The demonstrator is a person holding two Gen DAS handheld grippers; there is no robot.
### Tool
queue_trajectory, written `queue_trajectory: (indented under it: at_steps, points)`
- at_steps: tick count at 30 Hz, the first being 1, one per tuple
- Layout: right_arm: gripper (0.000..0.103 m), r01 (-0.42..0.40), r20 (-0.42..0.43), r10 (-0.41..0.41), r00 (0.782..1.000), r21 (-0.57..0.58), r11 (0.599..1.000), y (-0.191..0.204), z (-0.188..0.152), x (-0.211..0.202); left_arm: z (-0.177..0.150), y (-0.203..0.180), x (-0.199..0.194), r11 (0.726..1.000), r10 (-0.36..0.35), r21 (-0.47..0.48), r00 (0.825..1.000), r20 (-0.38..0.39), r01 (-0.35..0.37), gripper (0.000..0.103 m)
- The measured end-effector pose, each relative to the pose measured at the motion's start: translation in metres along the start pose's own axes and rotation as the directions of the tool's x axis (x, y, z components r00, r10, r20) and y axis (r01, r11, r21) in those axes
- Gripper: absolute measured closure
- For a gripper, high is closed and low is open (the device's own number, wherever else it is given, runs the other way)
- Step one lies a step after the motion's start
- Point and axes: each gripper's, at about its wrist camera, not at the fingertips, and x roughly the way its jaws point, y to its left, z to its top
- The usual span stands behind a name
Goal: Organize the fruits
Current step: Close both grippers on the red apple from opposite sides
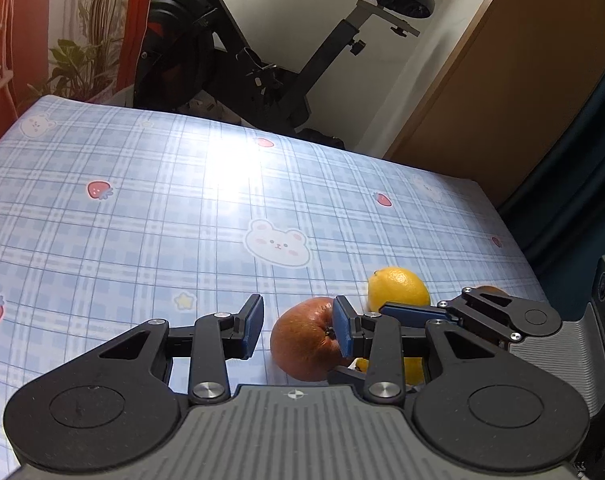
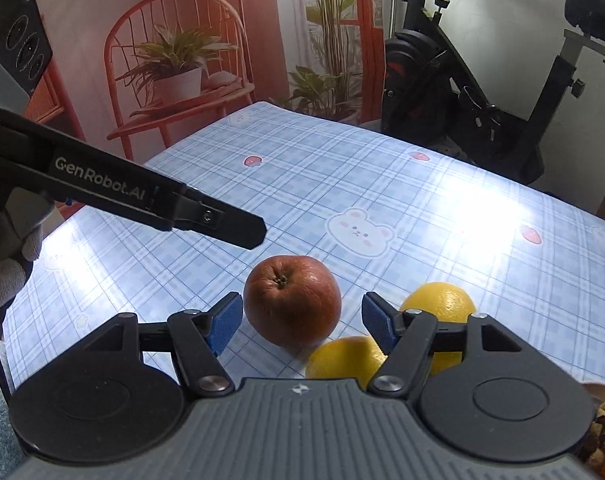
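Both claws hung spread and empty — right claw [image 2: 302,326] just short of the apple [image 2: 292,306], lemons [image 2: 438,304] beside it, seemingly lining up a grasp; left claw [image 1: 298,328].

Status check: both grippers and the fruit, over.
Left gripper open, empty. Right gripper open, apple just ahead, ungripped. Two lemons beside the apple. Nothing blocking.

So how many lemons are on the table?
2. One lemon lies right of the apple, behind the right gripper's finger; the nearer lemon sits below the apple. More may be hidden.
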Motion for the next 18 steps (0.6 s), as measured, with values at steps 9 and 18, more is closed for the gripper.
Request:
queue_trajectory:
  at_steps: [9,18]
  points:
    - [0.034,-0.030,-0.066,0.027,0.997,-0.045,0.999,0.000,0.001,0.021,-0.001,0.005,0.015,0.997,-0.069,-0.034,0.997,-0.027,0.068,0.063]
    - [0.036,-0.035,-0.071,0.032,0.997,-0.047,0.998,0.000,-0.002,0.028,-0.005,0.011,0.027,0.991,-0.116,-0.069,0.992,-0.055,0.112,0.062]
